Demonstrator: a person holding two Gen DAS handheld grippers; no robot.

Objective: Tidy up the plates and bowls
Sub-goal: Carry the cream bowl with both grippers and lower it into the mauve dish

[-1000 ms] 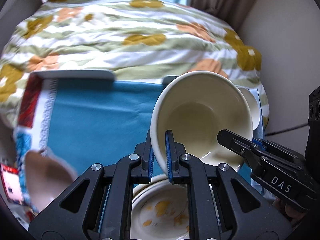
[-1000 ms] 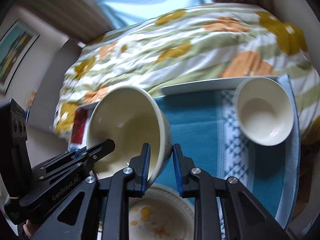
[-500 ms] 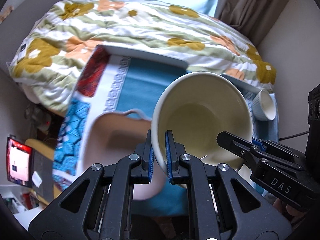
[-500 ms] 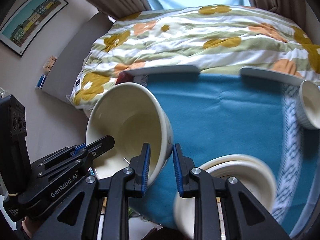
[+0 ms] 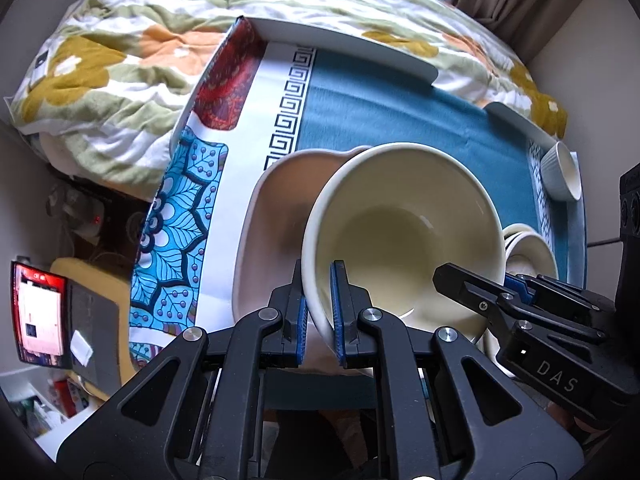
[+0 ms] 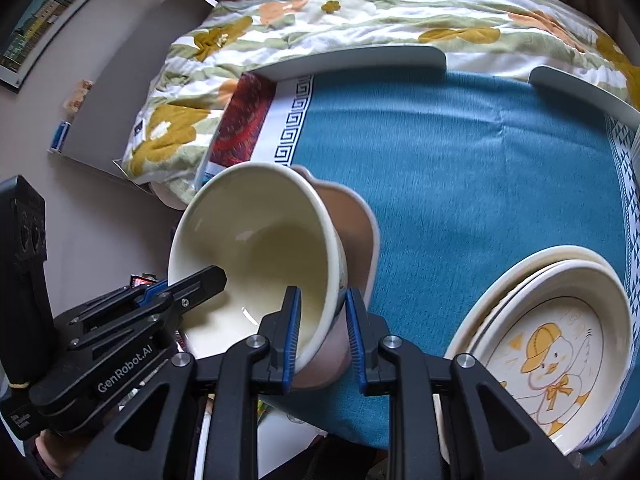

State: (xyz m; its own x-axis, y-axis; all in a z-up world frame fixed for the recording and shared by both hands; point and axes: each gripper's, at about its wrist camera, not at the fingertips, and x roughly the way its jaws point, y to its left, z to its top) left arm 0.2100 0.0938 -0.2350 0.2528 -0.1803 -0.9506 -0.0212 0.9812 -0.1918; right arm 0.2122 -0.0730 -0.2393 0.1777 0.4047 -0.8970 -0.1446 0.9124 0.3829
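While both grippers (image 5: 319, 312) clamp it, cream bowl (image 5: 404, 232) tilted, seemingly over pink dish (image 5: 276, 208)

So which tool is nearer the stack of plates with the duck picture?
Right. The right tool grips the cream bowl on the rim side facing the duck plates; the left tool grips the far rim, beside the pink dish.

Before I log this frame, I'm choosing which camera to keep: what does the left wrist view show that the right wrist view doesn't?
Left wrist only: the small ribbed cup at the table's far corner and a lit red screen below the table.
Right wrist only: the duck picture on the stacked plates and a framed picture on the wall.
Both: the cream bowl, gripped at opposite rims by both jaws, above the pink dish.
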